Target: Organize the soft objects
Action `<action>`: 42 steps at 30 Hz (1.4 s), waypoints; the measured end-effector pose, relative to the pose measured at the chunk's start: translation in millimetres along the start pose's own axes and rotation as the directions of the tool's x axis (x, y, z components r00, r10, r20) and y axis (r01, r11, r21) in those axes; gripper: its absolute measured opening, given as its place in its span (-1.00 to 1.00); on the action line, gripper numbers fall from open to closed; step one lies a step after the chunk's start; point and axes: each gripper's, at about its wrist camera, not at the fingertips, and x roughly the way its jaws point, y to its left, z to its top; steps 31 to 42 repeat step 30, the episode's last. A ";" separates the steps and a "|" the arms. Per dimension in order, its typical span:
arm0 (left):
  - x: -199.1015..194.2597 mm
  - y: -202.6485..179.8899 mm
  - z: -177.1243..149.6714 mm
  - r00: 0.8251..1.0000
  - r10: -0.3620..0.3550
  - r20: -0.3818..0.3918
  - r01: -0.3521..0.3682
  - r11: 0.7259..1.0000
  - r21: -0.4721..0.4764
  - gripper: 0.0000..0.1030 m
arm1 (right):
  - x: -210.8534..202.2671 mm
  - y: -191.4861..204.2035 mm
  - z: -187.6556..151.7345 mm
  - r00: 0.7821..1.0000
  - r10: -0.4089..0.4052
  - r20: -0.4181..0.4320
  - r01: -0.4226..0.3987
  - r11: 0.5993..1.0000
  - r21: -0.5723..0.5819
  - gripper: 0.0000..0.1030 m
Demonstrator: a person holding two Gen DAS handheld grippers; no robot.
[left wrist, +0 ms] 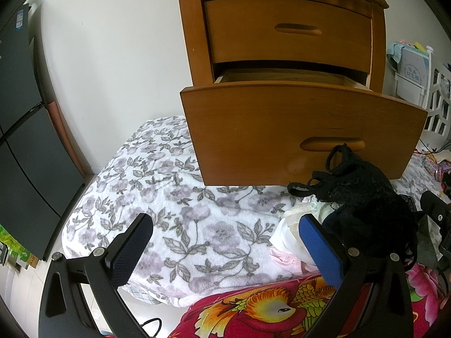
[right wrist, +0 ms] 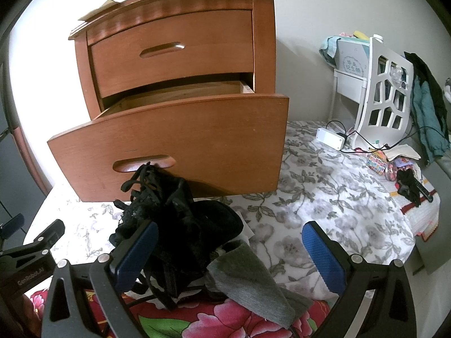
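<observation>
Left gripper (left wrist: 225, 242): jaws wide apart, nothing between, only the floral blanket (left wrist: 157, 186) under them. Right gripper (right wrist: 228, 250) also released and holding nothing; its left pad (right wrist: 135, 253) sits just beside the black lace garment (right wrist: 174, 214), maybe touching, I cannot tell.

The soft things lie in one pile in front of the nightstand: black lace on top, a grey sock (right wrist: 248, 281) at approx. 5 o'clock from it, white and pink pieces (left wrist: 293, 239) at the pile's left side in the left-wrist view.

Judgement: the step is to grasp the lace w/ the right gripper. Better to shift left so the bulk comes between the pads, not only a strap, then close fully; the loose loops may drag the sock along.

The lower drawer (right wrist: 174, 140) stands open at 12 o'clock, inside looks empty as far as visible; its front overhangs the pile, so lift up and over the edge. Upper drawer (right wrist: 172, 53) closed. At 2 o'clock, well apart: white rack (right wrist: 386, 90), charger and cable (right wrist: 329, 138). No obstacle there.
</observation>
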 end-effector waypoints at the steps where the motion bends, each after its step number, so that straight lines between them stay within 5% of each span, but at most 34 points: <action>1: 0.1 -0.4 0.2 1.000 -0.001 0.000 0.001 1.000 0.001 1.00 | 0.2 0.3 0.0 1.000 0.000 0.000 0.000 1.000 0.000 1.00; 42: -1.3 -1.2 0.3 1.000 0.002 0.004 -0.002 1.000 0.000 1.00 | 0.6 0.4 0.2 1.000 0.001 -0.001 -0.001 1.000 -0.001 1.00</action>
